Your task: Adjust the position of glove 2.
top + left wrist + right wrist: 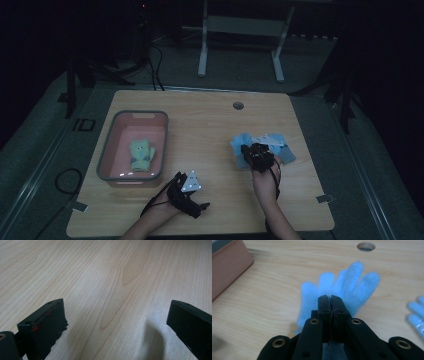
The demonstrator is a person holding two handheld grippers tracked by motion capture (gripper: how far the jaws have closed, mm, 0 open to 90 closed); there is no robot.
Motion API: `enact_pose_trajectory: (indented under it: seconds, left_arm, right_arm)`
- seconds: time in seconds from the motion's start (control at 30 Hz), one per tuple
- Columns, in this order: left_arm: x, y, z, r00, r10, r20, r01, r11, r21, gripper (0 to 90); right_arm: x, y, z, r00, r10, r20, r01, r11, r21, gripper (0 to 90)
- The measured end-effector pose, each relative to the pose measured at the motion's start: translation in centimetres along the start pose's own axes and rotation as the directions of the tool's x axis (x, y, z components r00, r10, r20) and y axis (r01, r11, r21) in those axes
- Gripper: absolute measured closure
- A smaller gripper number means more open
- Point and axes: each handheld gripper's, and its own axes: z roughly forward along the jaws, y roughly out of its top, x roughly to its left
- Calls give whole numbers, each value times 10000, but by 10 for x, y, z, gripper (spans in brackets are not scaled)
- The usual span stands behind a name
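The work in hand appears to be the sorting of gloves into the pink bin [107, 145] at the left of the high view; a green glove [142, 155] is already lying inside it, so that part is judged done. Two blue gloves remain on the wooden surface [210, 125] at centre right of that frame, so roughly two transfers are outstanding. The right gripper [330, 298] is clenching the nearer blue glove [342, 287] at its cuff, jaws fully together on the fabric, with the fingers of the glove fanning toward the upper right of the right gripper view. The second blue glove [415, 312] is lying at that view's right edge, apart from the first. The left gripper [116, 315] is resting released, jaws wide, holding nothing above bare wood.
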Motion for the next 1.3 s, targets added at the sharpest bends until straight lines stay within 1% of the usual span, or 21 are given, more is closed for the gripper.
enact_pose_trajectory:
  seconds: [0.07, 0.1, 0.13, 0.17, 0.27, 0.4, 0.43, 0.47, 0.53, 0.57, 0.63, 0.7, 0.73, 0.83, 0.9, 0.97, 1.0, 1.03, 1.13, 1.2, 1.3]
  left_arm:
    - [0, 0, 0, 10000, 5, 3, -5, 10000, -30, 26]
    - [0, 0, 0, 10000, -6, 8, 6, 10000, -26, 26]
    - [0, 0, 0, 10000, -10, 0, 10, 10000, -47, 26]
    - [0, 0, 0, 10000, -7, 1, 7, 10000, -40, 26]
    - [-1, 0, 0, 10000, 42, 4, -42, 10000, -15, 26]
    - [-1, 0, 0, 10000, 36, -7, -36, 10000, -11, 26]
    - [-1, 0, 0, 10000, 42, -3, -42, 10000, -3, 26]
    - [-1, 0, 0, 10000, 55, 3, -55, 10000, 8, 26]
    - [-1, 0, 0, 10000, 85, 10, -85, 10000, 25, 26]
    - [-1, 0, 0, 10000, 85, 10, -85, 10000, 25, 26]
    - [-1, 0, 1, 10000, 96, 1, -96, 9999, 51, 26]
    - [-1, 0, 0, 10000, 76, 20, -76, 10000, 33, 26]
    - [-1, 0, 0, 10000, 72, 49, -72, 10000, 49, 26]
    - [-1, 0, 1, 9999, 85, 57, -85, 9999, 78, 26]
    - [-1, 0, 1, 9999, 80, 62, -81, 9999, 66, 26]
    - [-1, 0, 1, 9999, 89, 80, -89, 9999, 49, 26]
    - [-1, 0, 1, 9999, 94, 88, -94, 9999, 48, 26]
    - [-2, 0, 1, 9999, 106, 100, -106, 9999, 55, 26]
    - [-2, 0, 1, 9999, 122, 118, -123, 9999, 59, 26]
    - [-2, 0, 1, 9998, 132, 124, -133, 9999, 70, 26]
    - [-2, 0, 1, 9998, 123, 137, -123, 9999, 46, 26]
  right_arm:
    - [4, -8, 0, 9999, 127, 47, -127, 9999, 25, 875]
    - [5, -11, 1, 9999, 64, 94, -65, 9999, 115, 875]
    - [6, -15, 4, 9999, 156, 46, -157, 9997, 207, 875]
    - [8, -19, 7, 9997, 203, -152, -198, 9994, 294, 875]
    - [14, -29, 17, 9997, -27, -262, 44, 9980, 630, 874]
    - [14, -35, 26, 9996, 15, -266, 8, 9963, 862, 874]
    - [11, -40, 32, 9995, 177, -268, -148, 9943, 1053, 856]
    - [10, -41, 34, 9996, 169, -239, -141, 9936, 1122, 828]
    - [9, -44, 36, 9995, 228, -233, -202, 9941, 1068, 742]
    - [9, -44, 36, 9995, 228, -233, -202, 9941, 1068, 742]
    - [8, -46, 38, 9999, -14, -171, 33, 9942, 1077, 691]
    - [7, -47, 39, 9995, 122, -280, -93, 9948, 1011, 688]
    - [7, -48, 39, 9996, 38, -276, -11, 9952, 976, 687]
    - [7, -46, 36, 9993, 96, -373, -59, 9952, 976, 638]
    - [9, -44, 33, 9992, -101, -375, 136, 9955, 933, 621]
    - [7, -41, 31, 9987, -148, -479, 190, 9960, 877, 600]
    - [6, -39, 29, 9983, -329, -483, 372, 9952, 907, 598]
    - [5, -37, 28, 9980, -365, -516, 410, 9952, 887, 599]
    - [-5, -31, 25, 9971, -411, -634, 463, 9954, 836, 608]
    - [-12, -26, 23, 9948, -551, -860, 617, 9952, 765, 619]
    - [-23, -20, 19, 9912, -880, -986, 946, 9935, 636, 629]
